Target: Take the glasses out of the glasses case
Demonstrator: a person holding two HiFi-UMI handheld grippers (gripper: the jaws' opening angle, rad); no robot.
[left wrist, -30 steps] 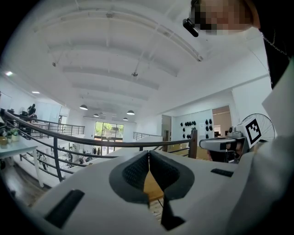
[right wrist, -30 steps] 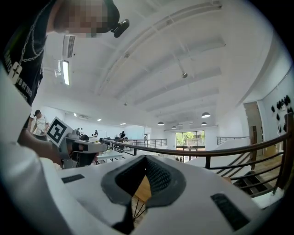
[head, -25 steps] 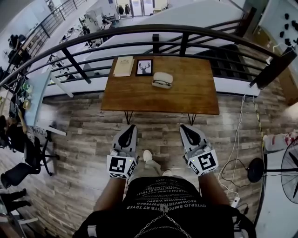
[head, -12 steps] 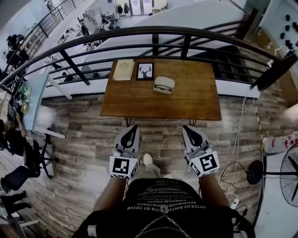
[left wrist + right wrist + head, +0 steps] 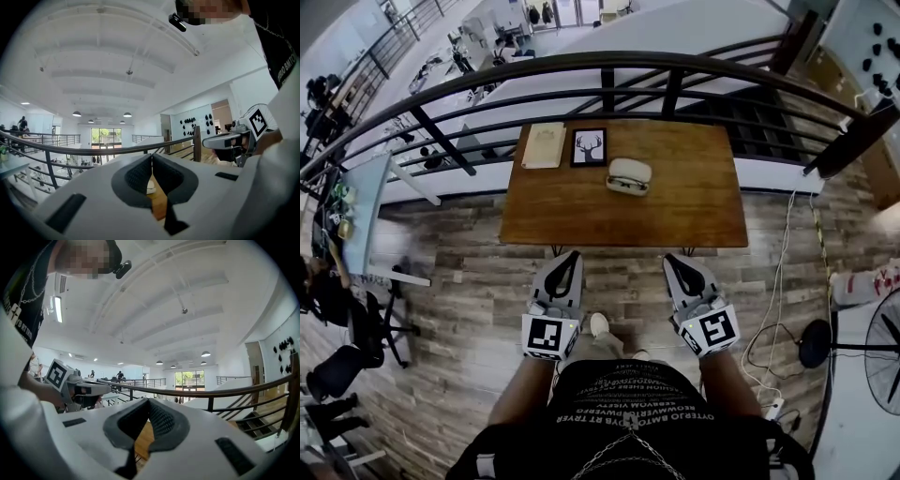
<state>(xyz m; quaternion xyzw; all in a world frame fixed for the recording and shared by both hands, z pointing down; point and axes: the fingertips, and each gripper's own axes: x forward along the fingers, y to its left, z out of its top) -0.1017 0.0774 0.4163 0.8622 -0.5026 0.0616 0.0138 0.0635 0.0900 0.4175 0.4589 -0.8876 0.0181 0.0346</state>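
Two tools we held level and side by side above the plank floor (image 5: 469, 281), short of the tabletop (image 5: 694, 202). The left tool (image 5: 565, 255) and the right tool (image 5: 675, 258) each had its dark ribbed jaws pressed together on nothing. The glasses case (image 5: 629, 174), white and rounded, lay on the brown wooden tabletop, beside a framed deer picture (image 5: 589, 147).

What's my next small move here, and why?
Probably bring the left claw and right claw forward over the table toward the glasses case: both are shut and empty, short of the table's near edge, and the case lies on its far half.
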